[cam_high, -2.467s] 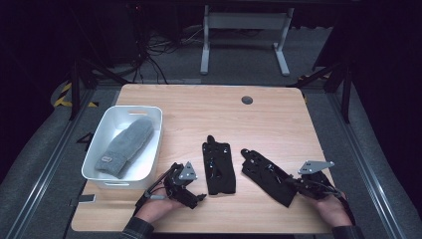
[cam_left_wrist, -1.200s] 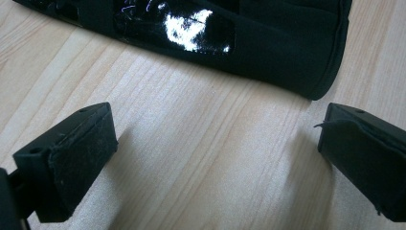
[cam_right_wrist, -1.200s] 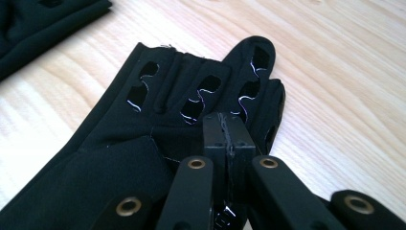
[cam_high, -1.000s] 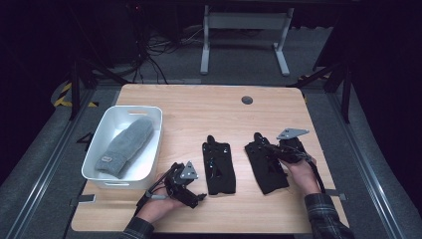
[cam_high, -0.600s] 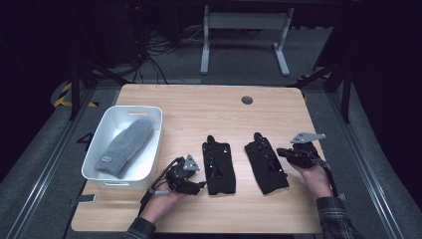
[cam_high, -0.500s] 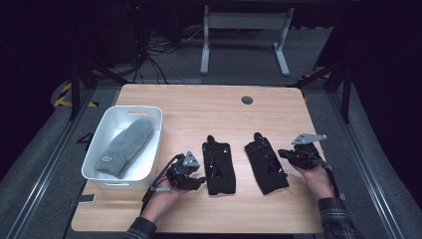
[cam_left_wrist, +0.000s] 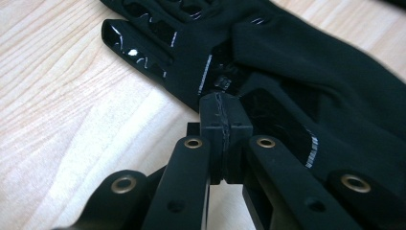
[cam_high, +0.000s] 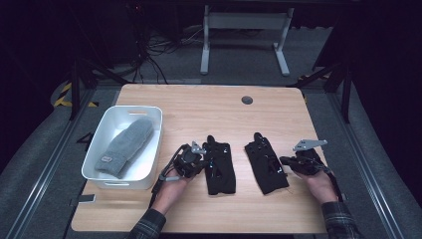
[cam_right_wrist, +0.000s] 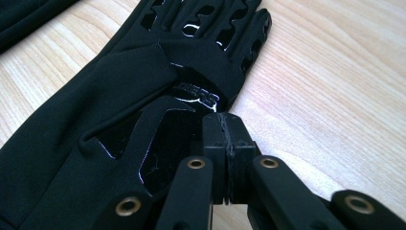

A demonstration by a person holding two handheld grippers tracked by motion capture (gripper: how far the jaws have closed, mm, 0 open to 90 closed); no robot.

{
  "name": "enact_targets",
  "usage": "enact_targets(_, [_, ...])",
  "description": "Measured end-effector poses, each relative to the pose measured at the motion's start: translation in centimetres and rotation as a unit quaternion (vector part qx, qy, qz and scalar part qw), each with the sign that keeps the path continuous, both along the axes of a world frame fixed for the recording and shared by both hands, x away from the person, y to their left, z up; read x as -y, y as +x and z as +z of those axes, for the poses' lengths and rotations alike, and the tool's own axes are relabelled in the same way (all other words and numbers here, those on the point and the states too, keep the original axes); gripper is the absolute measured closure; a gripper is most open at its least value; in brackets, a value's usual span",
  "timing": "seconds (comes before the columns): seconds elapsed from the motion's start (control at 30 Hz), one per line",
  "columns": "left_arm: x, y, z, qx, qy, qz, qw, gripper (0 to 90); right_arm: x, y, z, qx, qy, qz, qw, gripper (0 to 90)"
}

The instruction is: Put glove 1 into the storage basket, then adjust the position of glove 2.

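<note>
Two black gloves lie palm-up side by side on the wooden table: the left glove [cam_high: 220, 169] and the right glove [cam_high: 266, 164]. My left gripper [cam_high: 205, 162] has just been closing and now stands shut on the left glove's [cam_left_wrist: 311, 72] near edge by the thumb. The fabric puckers at its pad tips [cam_left_wrist: 225, 100]. My right gripper [cam_high: 283, 160] is shut with nothing between its pads. Its tip [cam_right_wrist: 224, 120] rests at the right glove's [cam_right_wrist: 119, 105] edge, below the printed patch.
A white tub [cam_high: 130, 108] at the table's left holds a grey mitten [cam_high: 124, 147]. A round cable port [cam_high: 247, 99] sits near the far edge. Bare wood lies behind the gloves and to the right. The other glove's corner [cam_right_wrist: 24, 14] lies beyond.
The right hand slid the right glove straight, then drew back to its right edge. The left hand moved right up to the left glove and its jaws shut on the edge.
</note>
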State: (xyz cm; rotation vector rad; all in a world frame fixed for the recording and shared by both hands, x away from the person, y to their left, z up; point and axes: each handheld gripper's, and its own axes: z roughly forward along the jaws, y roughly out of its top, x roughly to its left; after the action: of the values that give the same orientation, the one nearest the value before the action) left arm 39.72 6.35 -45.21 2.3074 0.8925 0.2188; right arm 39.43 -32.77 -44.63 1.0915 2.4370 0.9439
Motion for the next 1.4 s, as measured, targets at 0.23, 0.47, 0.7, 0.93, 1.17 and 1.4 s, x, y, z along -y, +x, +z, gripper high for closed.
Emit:
enact_targets(0.23, [0.6, 0.5, -0.4, 0.000, 0.000, -0.009, 1.0000, 89.7, -0.6, 0.1, -0.4, -0.011, -0.001, 0.014, 0.9998, 89.9])
enact_targets(0.47, [1.0, 1.0, -0.4, -0.001, -0.003, -0.014, 0.9999, 89.7, -2.0, 0.0, -0.4, -0.015, 0.001, 0.037, 0.9992, 89.9])
enact_targets(0.7, [2.0, 2.1, -0.5, 0.008, -0.008, -0.023, 0.9997, 89.7, -3.6, -0.2, -0.5, -0.018, 0.001, 0.063, 0.9979, 90.0])
enact_targets(0.93, [1.1, 2.9, -0.5, -0.003, -0.033, 0.010, 0.9994, 72.0, -4.1, -0.4, -0.5, -0.018, 0.000, 0.074, 0.9971, 90.0])
enact_targets(1.17, [1.1, 3.5, -0.9, -0.024, -0.067, 0.027, 0.9971, 66.0, -4.4, -0.6, -0.4, -0.018, 0.001, 0.078, 0.9968, 90.0])
enact_targets(1.4, [1.7, 3.4, -1.0, -0.023, -0.065, 0.013, 0.9975, 83.4, -4.5, -0.5, -0.5, -0.018, 0.001, 0.080, 0.9966, 90.0])
